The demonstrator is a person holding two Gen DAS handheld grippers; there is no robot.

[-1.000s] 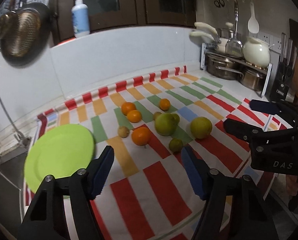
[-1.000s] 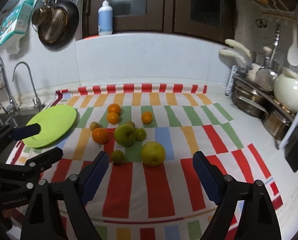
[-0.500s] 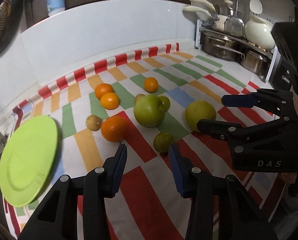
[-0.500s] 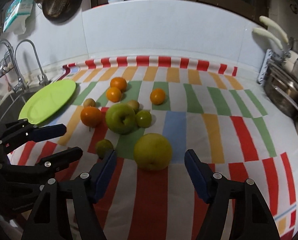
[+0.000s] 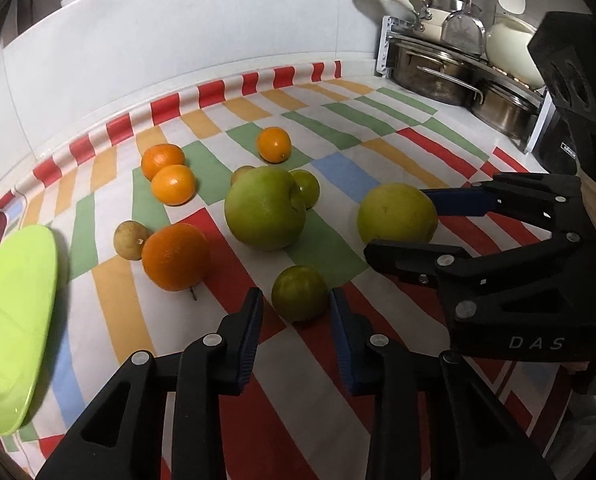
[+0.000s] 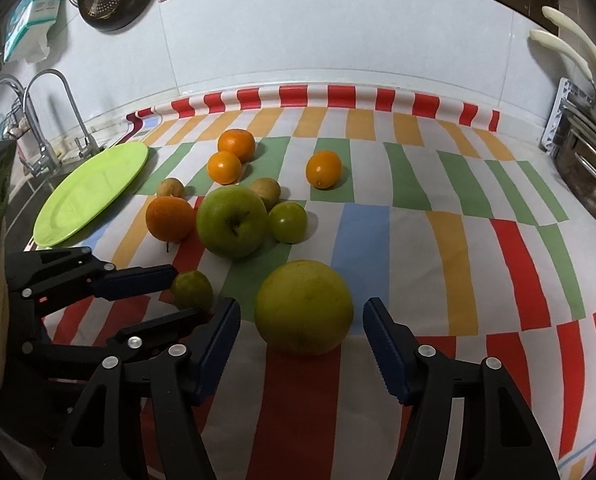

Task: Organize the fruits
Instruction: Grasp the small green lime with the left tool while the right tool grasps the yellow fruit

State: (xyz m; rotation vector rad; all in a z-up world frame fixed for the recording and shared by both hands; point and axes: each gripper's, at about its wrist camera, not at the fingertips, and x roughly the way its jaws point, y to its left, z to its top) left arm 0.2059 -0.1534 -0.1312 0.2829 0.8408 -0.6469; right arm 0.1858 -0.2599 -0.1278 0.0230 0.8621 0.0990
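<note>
Fruits lie on a striped cloth [image 5: 338, 184]. My left gripper [image 5: 296, 312] is open, its fingers on either side of a small green fruit [image 5: 299, 293], not clamped. It also shows in the right wrist view [image 6: 186, 292]. My right gripper [image 6: 302, 336] is open around a large yellow-green fruit [image 6: 304, 306], which also shows in the left wrist view [image 5: 396, 214]. A big green apple [image 5: 264, 213], a large orange [image 5: 175, 256], three small oranges [image 5: 173, 184] and small brown fruits [image 5: 128, 240] lie beyond. A lime-green plate [image 5: 10, 320] is at the left.
A rack with steel pots [image 5: 458, 72] and a white kettle stands at the right rear. A sink with taps [image 6: 38, 120] is left of the plate. A white tiled wall [image 6: 338, 32] runs behind the cloth.
Both grippers have moved forward and down to the fruits. The left jaws have narrowed around the small green fruit. The right jaws have come around the large yellow-green fruit.
</note>
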